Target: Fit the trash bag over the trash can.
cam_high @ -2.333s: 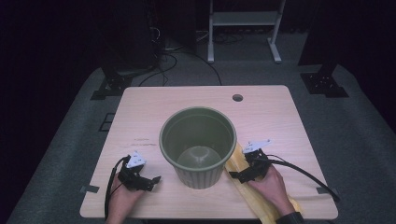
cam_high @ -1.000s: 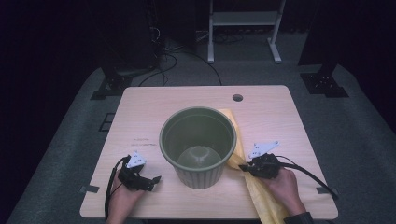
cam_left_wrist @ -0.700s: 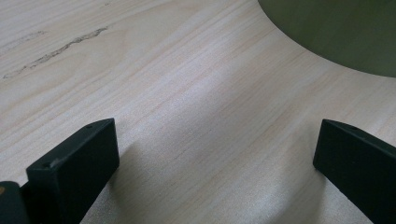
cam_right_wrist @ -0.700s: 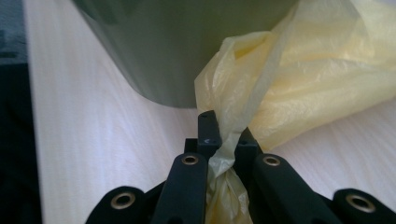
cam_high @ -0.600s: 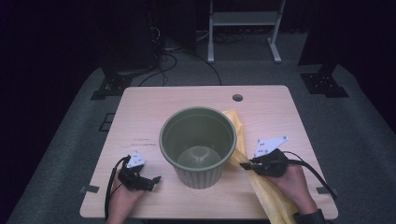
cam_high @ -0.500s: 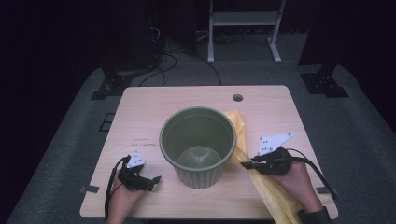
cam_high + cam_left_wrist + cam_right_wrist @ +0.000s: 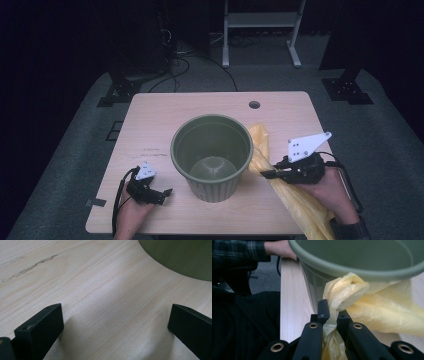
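Green plastic bucket (image 7: 212,156) stands upright at center of the light wooden table (image 7: 200,107) in the high view, empty inside. Right gripper (image 7: 266,173), right of center in that view, is raised off the tabletop, jaws clamped narrow on a yellow plastic bag (image 7: 295,202). The bag runs from beside the bucket's right rim diagonally down to the lower right edge of the frame. In the right gripper view the bag (image 7: 372,307) bunches between the jaws and presses against the bucket (image 7: 362,262) just under its rim. Left gripper (image 7: 161,193), lower left of the high view, rests on the table, jaws wide with nothing between them, bare wood under them in the left gripper view, bucket wall (image 7: 180,257) at upper right.
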The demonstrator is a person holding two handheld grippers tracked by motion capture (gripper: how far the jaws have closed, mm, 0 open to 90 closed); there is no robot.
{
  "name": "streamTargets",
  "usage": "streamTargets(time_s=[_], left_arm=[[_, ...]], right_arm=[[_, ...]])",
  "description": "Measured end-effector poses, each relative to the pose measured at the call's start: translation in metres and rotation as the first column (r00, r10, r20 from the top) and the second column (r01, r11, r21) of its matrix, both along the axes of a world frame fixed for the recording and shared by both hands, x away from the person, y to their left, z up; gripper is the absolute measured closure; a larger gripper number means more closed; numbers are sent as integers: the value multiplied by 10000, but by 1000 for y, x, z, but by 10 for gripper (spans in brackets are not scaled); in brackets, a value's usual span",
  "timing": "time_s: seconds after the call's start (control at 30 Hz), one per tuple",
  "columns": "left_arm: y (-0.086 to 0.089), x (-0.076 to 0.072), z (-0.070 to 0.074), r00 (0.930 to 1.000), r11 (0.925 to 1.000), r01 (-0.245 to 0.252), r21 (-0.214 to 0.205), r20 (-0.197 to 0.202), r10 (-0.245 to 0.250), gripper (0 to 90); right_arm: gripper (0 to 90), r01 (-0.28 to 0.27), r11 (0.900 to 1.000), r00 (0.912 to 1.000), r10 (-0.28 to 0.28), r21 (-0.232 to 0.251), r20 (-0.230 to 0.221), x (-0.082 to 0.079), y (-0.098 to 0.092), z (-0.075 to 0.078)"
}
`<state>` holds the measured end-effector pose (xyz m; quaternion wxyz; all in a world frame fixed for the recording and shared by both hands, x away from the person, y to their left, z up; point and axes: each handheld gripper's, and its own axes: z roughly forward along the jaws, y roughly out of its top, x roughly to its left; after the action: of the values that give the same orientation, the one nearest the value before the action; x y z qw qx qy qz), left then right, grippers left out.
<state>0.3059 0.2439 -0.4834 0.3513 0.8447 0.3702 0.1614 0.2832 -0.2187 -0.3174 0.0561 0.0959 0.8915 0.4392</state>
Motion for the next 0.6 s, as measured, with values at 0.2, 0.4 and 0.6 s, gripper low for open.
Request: streamTargets(time_s=[0.2, 0.4, 0.6], left_arm=[[0, 0, 0, 10000, 10000, 1, 2, -2, -1, 0], [0, 0, 0, 10000, 10000, -6, -13, 16, 6, 0], [0, 0, 0, 10000, 10000, -8, -18, 15, 8, 0]], right_arm=[[858, -473, 9974, 9988, 467, 535, 125, -3, -2, 19], [859, -974, 9906, 9950, 948, 961, 315, -2, 3, 40], [861, -1298, 9846, 9906, 1237, 1171, 585, 5, 16, 62]])
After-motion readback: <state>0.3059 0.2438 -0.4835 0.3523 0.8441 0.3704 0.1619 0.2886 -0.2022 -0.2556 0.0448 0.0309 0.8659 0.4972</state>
